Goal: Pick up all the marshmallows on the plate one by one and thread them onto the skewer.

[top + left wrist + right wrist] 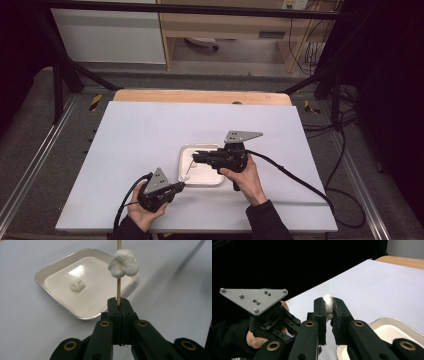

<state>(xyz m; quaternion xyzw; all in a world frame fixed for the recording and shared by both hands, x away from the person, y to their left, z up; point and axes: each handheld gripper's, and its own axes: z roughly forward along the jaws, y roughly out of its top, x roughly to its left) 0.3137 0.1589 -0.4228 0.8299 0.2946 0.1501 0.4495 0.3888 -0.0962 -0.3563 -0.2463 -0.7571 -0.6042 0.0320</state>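
2 grippers, 1 tray (186, 150), 1 wooden skewer (118, 291) and 3 white marshmallows. The left gripper view gives us 1 marshmallow on the skewer (123, 263) and 1 loose marshmallow (77, 285) lying in the tray; the right gripper view adds a squashed marshmallow (328, 305) between its own jaws. The left gripper (121, 307) has its jaws together, clamped on the skewer's lower end, just beside the tray. The right gripper (329, 312), above the tray over the tabletop (140, 130), pinches its marshmallow, jaws slightly apart.
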